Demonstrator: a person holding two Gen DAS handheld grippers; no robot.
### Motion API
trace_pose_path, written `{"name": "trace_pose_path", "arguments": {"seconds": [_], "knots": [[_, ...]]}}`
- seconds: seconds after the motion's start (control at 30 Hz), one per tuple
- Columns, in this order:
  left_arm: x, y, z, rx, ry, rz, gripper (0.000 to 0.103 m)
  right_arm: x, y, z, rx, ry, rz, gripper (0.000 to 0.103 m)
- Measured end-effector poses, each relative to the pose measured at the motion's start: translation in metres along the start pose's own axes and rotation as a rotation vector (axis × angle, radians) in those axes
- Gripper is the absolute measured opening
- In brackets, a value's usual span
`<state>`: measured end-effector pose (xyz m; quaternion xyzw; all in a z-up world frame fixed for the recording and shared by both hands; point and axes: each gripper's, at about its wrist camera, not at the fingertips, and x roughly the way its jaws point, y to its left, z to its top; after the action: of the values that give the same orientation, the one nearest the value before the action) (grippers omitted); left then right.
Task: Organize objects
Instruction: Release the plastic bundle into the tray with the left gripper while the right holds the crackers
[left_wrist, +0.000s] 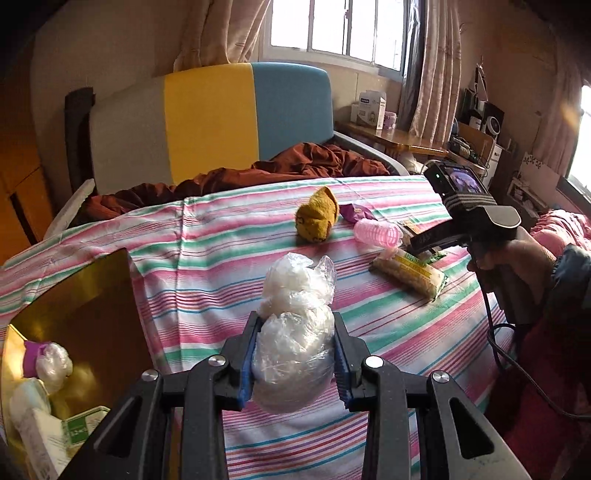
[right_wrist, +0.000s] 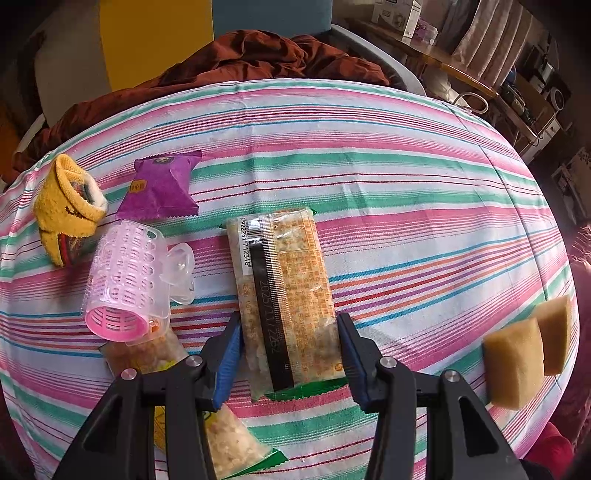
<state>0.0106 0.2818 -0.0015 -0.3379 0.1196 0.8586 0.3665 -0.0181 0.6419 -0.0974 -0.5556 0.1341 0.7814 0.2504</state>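
Observation:
My left gripper is shut on a crumpled clear plastic bag and holds it above the striped cloth. A gold box at the left holds several small items. My right gripper has its blue pads on both sides of a rice cracker packet that lies on the cloth; it looks closed on it. The right gripper also shows in the left wrist view. A yellow sock, a purple wrapper and a pink hair roller lie to the left.
A second cracker packet lies under the right gripper's left finger. Two tan sponge blocks sit at the right edge. A rust-brown blanket and a colourful headboard are behind the cloth. A cluttered desk stands at the far right.

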Motion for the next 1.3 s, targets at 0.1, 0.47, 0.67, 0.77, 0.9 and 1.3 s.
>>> {"name": "trace_pose_path", "arguments": {"seconds": [0.1, 0.47, 0.67, 0.77, 0.9, 1.3], "knots": [[-0.014, 0.025, 0.005, -0.033, -0.022, 0.03, 0.035, 0.002, 0.002, 0.0, -0.004, -0.001, -0.007, 0.049], [-0.047, 0.209, -0.011, -0.31, 0.007, 0.268, 0.036, -0.006, 0.014, -0.01, -0.03, -0.01, -0.039, 0.049], [-0.034, 0.289, -0.031, -0.412, 0.094, 0.365, 0.036, -0.011, 0.02, -0.016, -0.036, -0.011, -0.045, 0.049], [-0.022, 0.313, -0.043, -0.457, 0.127, 0.39, 0.037, -0.014, 0.02, -0.018, -0.036, -0.012, -0.045, 0.049], [-0.01, 0.327, -0.053, -0.471, 0.164, 0.405, 0.045, -0.02, 0.023, -0.022, -0.037, -0.012, -0.045, 0.049], [-0.072, 0.273, -0.075, -0.49, 0.016, 0.426, 0.074, -0.018, 0.026, -0.019, -0.031, -0.014, -0.045, 0.049]]}}
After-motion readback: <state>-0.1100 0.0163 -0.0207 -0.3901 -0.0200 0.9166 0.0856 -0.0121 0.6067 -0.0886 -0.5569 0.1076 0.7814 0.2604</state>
